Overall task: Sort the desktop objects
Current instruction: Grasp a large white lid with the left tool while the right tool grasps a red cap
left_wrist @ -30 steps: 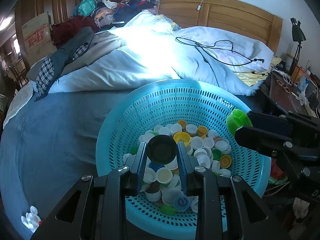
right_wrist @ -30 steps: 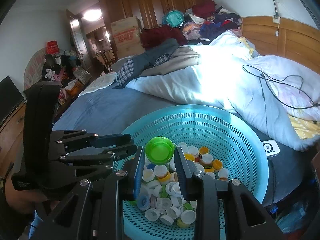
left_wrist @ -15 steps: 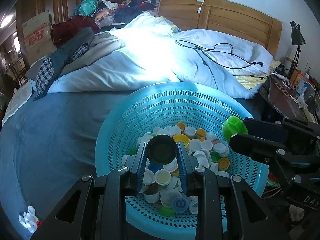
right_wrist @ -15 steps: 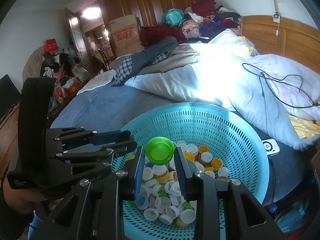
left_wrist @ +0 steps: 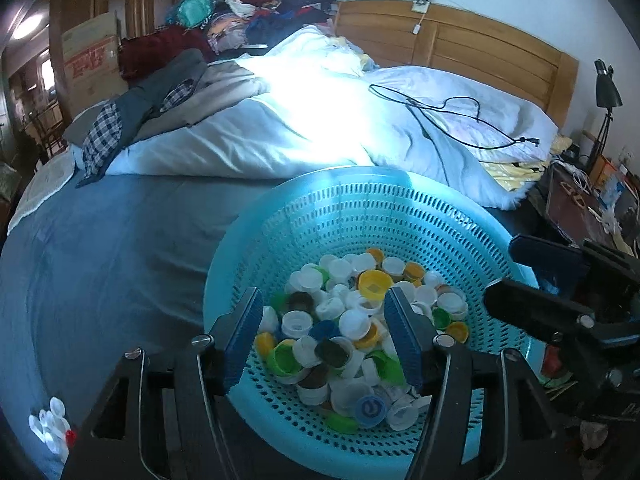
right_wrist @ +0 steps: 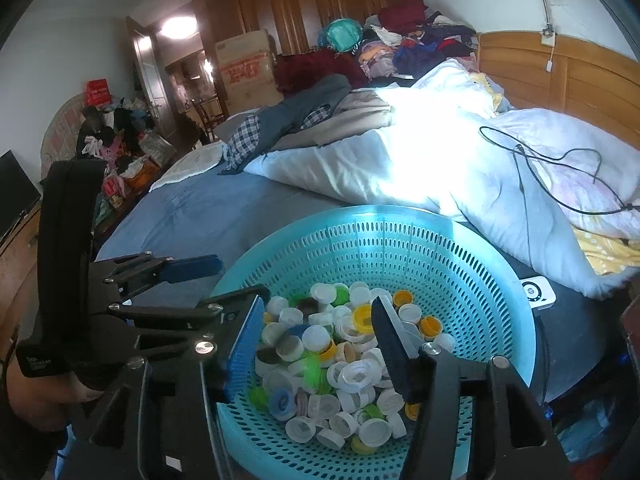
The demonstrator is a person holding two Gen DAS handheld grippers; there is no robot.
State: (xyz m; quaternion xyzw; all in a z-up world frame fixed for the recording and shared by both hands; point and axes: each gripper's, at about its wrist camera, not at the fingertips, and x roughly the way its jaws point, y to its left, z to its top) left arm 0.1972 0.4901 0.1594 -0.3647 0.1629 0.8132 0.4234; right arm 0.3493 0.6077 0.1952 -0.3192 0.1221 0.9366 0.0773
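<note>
The basket [left_wrist: 360, 216] has its near rim hidden behind the left tool [left_wrist: 324, 332]. The small white caps [left_wrist: 50, 424] at the lower left are cut off by the frame edge. Markings on the bottle caps [right_wrist: 340, 360] are too small to read.

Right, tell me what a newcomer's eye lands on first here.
First, the turquoise perforated basket at the near edge of the bed, holding a heap of mixed bottle caps. Over it hang the left tool and right tool, both open and empty. Behind lies a sunlit white duvet.
</note>
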